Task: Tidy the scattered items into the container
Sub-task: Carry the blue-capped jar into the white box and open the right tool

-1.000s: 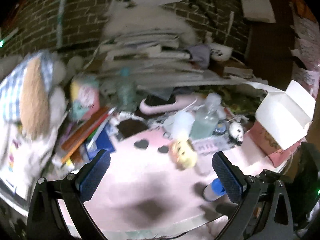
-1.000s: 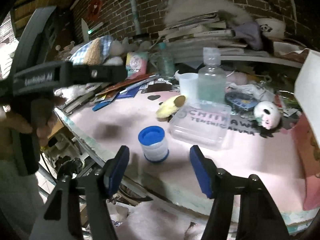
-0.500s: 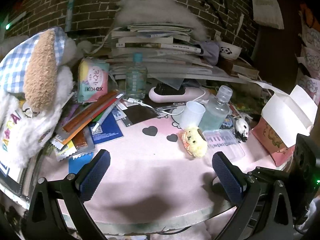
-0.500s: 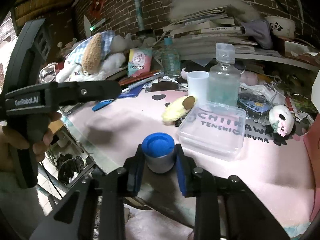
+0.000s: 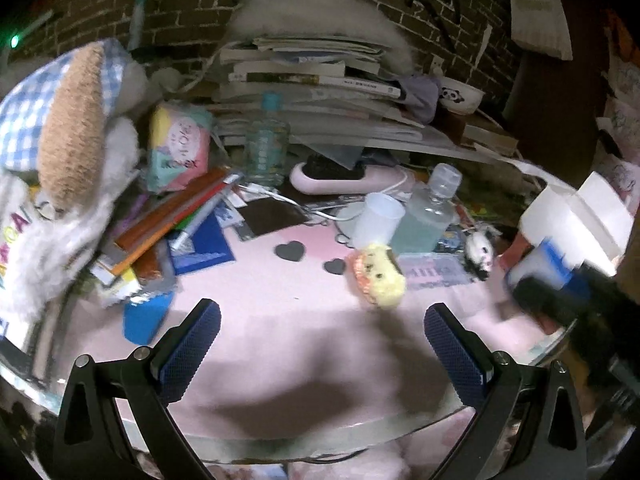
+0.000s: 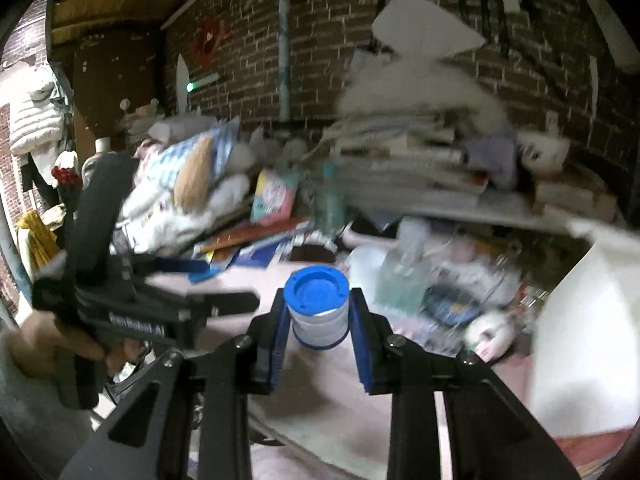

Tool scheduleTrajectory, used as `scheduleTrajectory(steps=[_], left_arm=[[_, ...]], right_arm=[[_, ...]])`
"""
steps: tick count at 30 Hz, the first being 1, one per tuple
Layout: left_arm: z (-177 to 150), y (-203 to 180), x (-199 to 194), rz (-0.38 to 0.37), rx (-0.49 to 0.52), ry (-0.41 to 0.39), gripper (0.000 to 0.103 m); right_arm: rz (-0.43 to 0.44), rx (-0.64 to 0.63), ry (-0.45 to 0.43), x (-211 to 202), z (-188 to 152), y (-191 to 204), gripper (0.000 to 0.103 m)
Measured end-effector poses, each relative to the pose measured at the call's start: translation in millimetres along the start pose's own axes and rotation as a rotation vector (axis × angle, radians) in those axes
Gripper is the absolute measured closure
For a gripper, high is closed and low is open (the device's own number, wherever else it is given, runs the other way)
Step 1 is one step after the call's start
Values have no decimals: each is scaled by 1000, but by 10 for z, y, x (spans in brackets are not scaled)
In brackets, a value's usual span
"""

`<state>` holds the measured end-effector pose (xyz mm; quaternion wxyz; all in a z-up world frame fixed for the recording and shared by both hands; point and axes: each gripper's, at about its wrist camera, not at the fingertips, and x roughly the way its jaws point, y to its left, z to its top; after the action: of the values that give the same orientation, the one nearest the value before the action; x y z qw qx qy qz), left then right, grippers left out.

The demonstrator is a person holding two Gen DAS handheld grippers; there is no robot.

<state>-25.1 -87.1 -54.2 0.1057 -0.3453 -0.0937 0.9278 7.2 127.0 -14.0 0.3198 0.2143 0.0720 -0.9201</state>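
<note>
Right gripper: closed on blue-capped jar, both pads against sides, jar lifted clear of pink tabletop.
Left gripper: spread wide, nothing between fingers, over near edge of tabletop.
Yellow plush toy mid-tabletop, touching clear lidded box.
White carton at right edge, flap up, probably open; view blurred.
Book stack along far edge.

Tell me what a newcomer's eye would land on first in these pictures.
First, the blue-capped jar clamped in the right tool, lifted above the pink table. Next, the yellow plush toy mid-table, just in front of a white cup and a clear bottle. Behind them rises a tall stack of books against the brick wall.
</note>
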Motion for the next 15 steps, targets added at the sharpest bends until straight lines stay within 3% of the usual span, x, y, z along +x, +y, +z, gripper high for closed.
scheduleTrajectory(steps=[9, 15], left_arm=[[9, -170, 90, 22, 44, 15, 1], [21, -232, 124, 13, 57, 20, 1]], right_arm=[[-196, 57, 17, -500, 400, -790, 77], [-301, 122, 128, -649, 426, -1362, 77]])
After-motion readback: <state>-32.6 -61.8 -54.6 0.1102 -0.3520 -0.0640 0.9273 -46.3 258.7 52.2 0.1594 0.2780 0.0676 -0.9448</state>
